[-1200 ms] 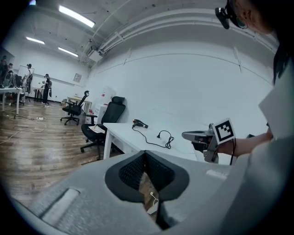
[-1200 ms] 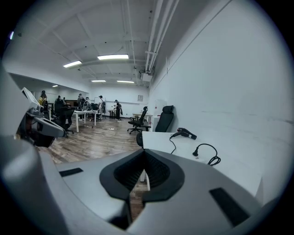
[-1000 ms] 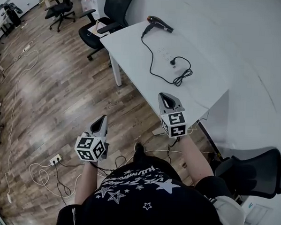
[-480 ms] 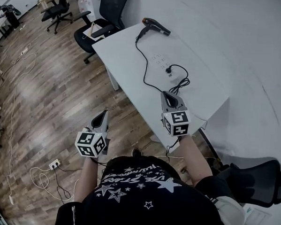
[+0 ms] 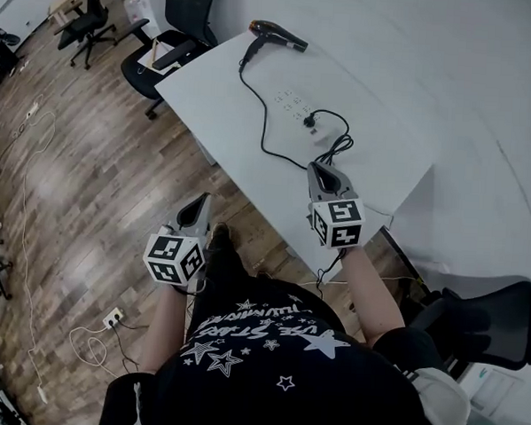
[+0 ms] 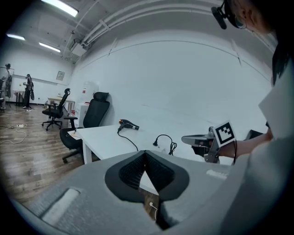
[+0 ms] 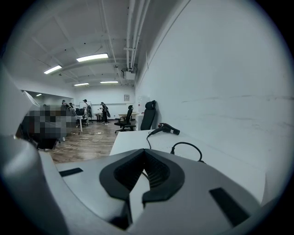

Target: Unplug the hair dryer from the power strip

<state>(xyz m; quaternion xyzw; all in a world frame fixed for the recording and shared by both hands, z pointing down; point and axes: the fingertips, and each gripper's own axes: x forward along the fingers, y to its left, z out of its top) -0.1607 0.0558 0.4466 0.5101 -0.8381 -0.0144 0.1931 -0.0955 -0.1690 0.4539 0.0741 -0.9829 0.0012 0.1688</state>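
A black hair dryer (image 5: 277,34) lies at the far end of the white table (image 5: 218,98). Its black cord runs to a plug (image 5: 310,121) that sits in the white power strip (image 5: 291,105), with spare cord coiled (image 5: 335,149) beside it. My right gripper (image 5: 321,170) is shut and empty, over the table's near edge just short of the coil. My left gripper (image 5: 197,208) is shut and empty, over the floor left of the table. The left gripper view shows its closed jaws (image 6: 146,153), the dryer (image 6: 128,124) and the plug (image 6: 156,143). The right gripper view shows its closed jaws (image 7: 145,151) and the dryer (image 7: 169,130).
Black office chairs (image 5: 183,7) stand past the table's far end, and another chair (image 5: 490,330) is at my right. A white wall runs along the table's right side. A floor socket with loose cables (image 5: 113,319) lies on the wood floor at left. People stand far down the room (image 7: 85,110).
Both grippers have moved forward toward the table. The right one now reaches over the table's near edge close to the cord coil. Both stay shut and empty.
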